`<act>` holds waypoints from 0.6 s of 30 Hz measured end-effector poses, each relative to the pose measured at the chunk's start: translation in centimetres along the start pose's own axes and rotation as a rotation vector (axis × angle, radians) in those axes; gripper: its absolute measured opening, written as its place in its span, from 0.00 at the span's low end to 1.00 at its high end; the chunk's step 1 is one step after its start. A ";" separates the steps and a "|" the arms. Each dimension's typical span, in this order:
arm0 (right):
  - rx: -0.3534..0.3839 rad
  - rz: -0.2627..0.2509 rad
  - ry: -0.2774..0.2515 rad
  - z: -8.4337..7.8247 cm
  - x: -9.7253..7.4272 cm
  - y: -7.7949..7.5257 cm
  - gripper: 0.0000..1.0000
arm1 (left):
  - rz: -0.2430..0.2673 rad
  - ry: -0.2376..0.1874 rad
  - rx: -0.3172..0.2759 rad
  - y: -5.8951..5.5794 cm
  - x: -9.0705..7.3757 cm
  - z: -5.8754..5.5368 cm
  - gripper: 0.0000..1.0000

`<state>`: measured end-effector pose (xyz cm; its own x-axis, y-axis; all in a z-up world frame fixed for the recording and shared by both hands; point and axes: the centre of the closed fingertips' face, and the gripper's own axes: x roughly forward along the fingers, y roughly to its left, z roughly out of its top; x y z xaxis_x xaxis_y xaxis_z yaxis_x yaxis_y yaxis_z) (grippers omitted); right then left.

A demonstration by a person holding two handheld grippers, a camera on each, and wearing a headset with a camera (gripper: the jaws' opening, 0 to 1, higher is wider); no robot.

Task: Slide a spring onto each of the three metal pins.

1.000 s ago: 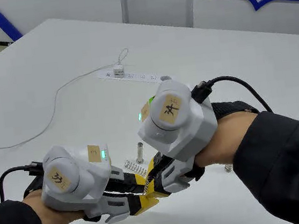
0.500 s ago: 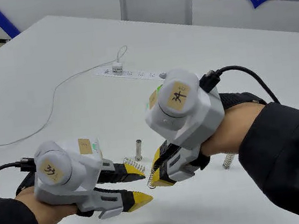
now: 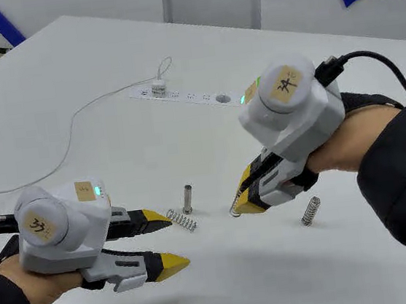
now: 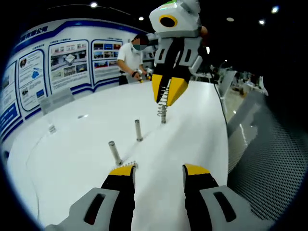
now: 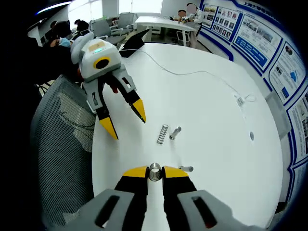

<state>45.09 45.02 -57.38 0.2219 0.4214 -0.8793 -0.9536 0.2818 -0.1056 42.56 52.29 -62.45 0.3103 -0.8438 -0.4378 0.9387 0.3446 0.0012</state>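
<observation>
Nearest, the left gripper (image 3: 175, 239) has its fingers spread and empty, just past it a loose spring (image 3: 182, 220) lies beside a bare pin (image 3: 187, 198), and on the right the right gripper (image 3: 244, 206) pinches a second spring (image 5: 154, 172) that, I think, must next line up over a pin and slide down.

head view looks down on the table (image 3: 34, 83); gripper views face each other low across it, sharing the pins (image 3: 187, 198)

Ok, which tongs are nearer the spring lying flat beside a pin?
Left. The left tongs are open with one tip almost at the spring; the right tongs sit farther off, shut on a second spring.
</observation>
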 end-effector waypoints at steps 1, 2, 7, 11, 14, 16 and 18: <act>0.004 -0.020 0.003 -0.1 -0.2 -0.7 0.12 | 0.005 -0.004 -0.007 0.0 0.0 0.1 0.41; 0.007 -0.030 0.005 -0.2 -0.4 -1.2 0.12 | 0.007 -0.006 -0.010 0.0 0.0 0.1 0.42; 0.037 -0.065 0.014 -0.7 -0.3 -3.3 0.12 | 0.016 -0.012 -0.021 -0.1 0.1 0.3 0.46; 0.054 -0.074 0.032 -1.2 0.5 -4.6 0.12 | 0.022 -0.009 -0.029 0.0 0.1 0.2 0.48; 0.060 -0.085 0.048 -1.5 1.2 -5.4 0.12 | 0.023 -0.008 -0.034 0.0 0.1 0.1 0.49; 0.058 -0.085 0.054 -1.6 1.7 -5.7 0.12 | 0.021 -0.007 -0.036 0.0 0.2 0.1 0.50; 0.061 -0.078 0.058 -1.6 2.2 -5.8 0.12 | 0.018 -0.004 -0.038 0.0 0.2 0.0 0.50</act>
<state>50.76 42.92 -59.49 0.2816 0.3463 -0.8949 -0.9192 0.3650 -0.1480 42.59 52.08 -62.59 0.3283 -0.8389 -0.4342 0.9266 0.3753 -0.0246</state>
